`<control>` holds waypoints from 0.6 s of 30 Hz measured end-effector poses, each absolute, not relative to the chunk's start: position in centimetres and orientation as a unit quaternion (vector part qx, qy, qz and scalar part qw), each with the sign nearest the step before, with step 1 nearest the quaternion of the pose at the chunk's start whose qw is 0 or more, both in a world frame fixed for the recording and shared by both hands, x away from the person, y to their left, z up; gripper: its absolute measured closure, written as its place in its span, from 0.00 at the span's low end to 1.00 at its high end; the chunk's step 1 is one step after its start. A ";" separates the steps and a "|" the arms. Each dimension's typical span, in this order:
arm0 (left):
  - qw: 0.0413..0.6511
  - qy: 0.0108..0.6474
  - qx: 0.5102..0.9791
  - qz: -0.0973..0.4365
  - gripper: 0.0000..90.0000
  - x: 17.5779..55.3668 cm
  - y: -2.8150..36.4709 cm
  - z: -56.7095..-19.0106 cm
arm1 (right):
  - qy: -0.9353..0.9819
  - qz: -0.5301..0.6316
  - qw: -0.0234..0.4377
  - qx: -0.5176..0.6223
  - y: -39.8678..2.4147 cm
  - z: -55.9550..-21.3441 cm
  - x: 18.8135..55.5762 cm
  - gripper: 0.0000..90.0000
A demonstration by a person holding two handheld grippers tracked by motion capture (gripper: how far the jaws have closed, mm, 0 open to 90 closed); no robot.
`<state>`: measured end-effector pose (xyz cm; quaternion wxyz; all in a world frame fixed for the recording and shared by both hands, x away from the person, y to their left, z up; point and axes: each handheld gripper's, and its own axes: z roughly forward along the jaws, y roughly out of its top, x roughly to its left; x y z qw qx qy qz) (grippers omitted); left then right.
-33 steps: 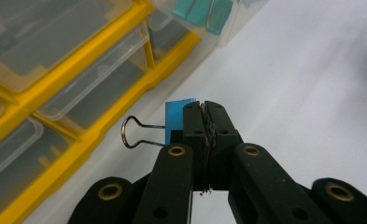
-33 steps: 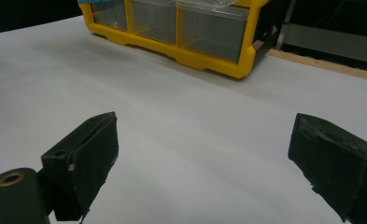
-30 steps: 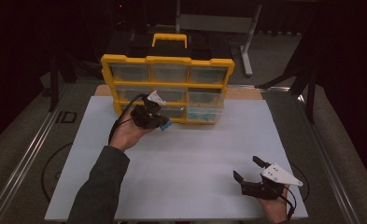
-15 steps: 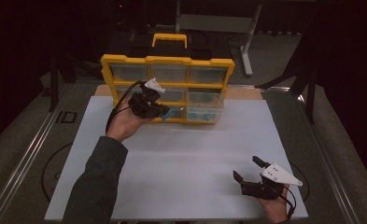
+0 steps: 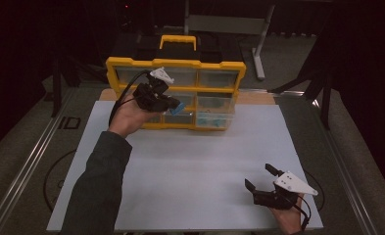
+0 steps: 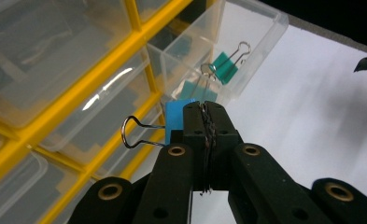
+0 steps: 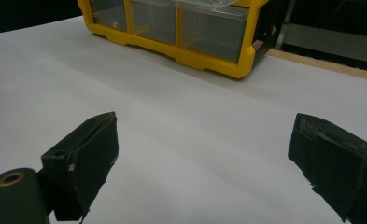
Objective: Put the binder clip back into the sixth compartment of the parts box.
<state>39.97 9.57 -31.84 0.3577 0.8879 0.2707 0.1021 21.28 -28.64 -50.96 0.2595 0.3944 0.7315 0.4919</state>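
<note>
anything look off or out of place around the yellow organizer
One clear drawer is pulled out of the yellow organizer, with green binder clips inside. The left gripper holds a blue binder clip by it. Nothing looks spilled or damaged.

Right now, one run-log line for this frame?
left gripper: shut on blue binder clip | drawer: pulled out, green clips inside | right gripper: open, above table

The yellow drawer organizer [image 5: 219, 73] blocks the far edge of the table [image 5: 195, 171], its open drawer [image 5: 214, 119] jutting forward; the white surface nearer the person lies open.
</note>
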 end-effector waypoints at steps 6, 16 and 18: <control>0.364 0.265 0.887 0.105 0.99 40.2 9.5 -30.9 | 0.731 0.492 0.260 0.395 -28.6 -51.0 21.3 0.09; 0.371 0.264 0.884 0.109 0.99 41.1 9.1 -29.2 | 0.731 0.492 0.259 0.395 -28.6 -51.0 21.3 0.09; 0.372 0.263 0.884 0.110 0.99 41.2 8.7 -29.0 | 0.731 0.492 0.259 0.395 -28.6 -51.0 21.3 0.09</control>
